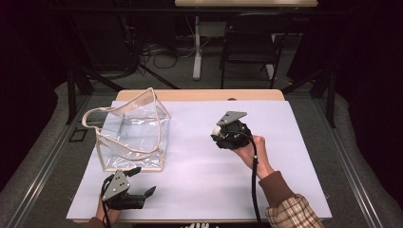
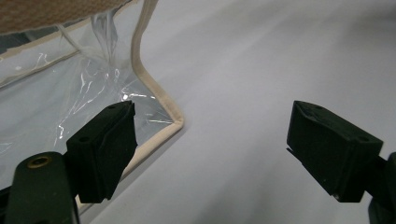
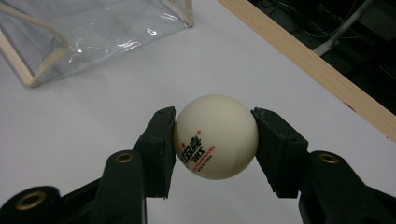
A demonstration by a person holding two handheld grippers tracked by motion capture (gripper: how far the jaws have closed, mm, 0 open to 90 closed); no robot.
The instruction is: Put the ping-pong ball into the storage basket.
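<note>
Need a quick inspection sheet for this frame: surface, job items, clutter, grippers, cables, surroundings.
Surface: white sheet covering a wooden table; no stains or spills seen.
Job's things: white ping-pong ball with printed logo, held off the sheet; clear plastic bag with beige trim standing upright at the left, its top open.
Clutter: nothing seen.
Grippers: right gripper shut on the ball, pads pressing both sides; left gripper open, nothing between its jaws, close to the bag's near corner.
Cables: black cable trails from the right gripper along the forearm; loose cords on the floor behind the table.
Surroundings: dark room; chair and a table leg beyond.
</note>
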